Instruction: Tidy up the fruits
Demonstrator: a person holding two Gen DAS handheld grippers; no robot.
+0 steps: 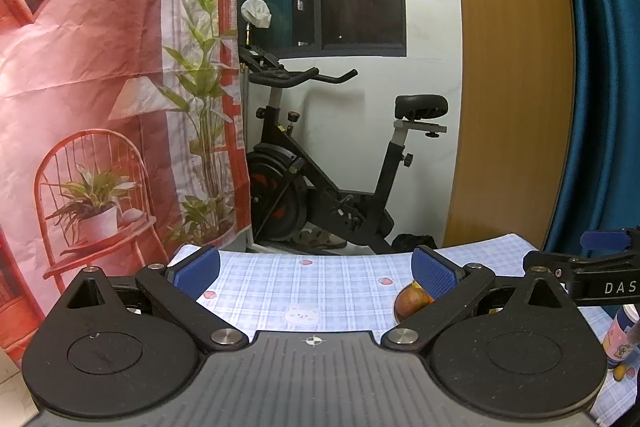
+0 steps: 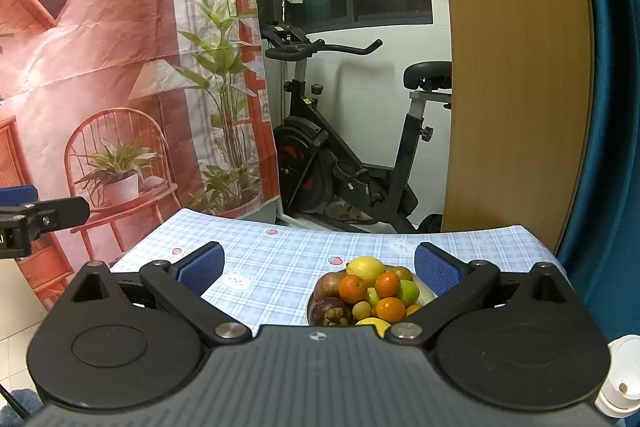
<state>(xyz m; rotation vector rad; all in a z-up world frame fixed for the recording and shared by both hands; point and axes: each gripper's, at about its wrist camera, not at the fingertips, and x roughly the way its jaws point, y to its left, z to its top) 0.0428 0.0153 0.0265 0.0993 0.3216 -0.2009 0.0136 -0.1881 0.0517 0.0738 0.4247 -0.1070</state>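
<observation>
Hidden and cut-off bits, both wrist views

Left wrist: brown fruit (image 1: 408, 303) half behind the right blue pad; small bottle (image 1: 620, 339) at 4 o'clock cut by the edge, label unreadable; right gripper (image 1: 588, 263) at 3 o'clock mostly out of frame. Right wrist: plate (image 2: 426, 291) mostly buried under fruit, near rim behind the gripper body; white object (image 2: 624, 375) at 4 o'clock cut off, unclear; left gripper (image 2: 40, 217) at 9 o'clock cut off.

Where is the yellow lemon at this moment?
In the right wrist view, the lemon lies at the far top of the fruit pile on the plate, just behind two oranges, near the right gripper's right finger.
</observation>
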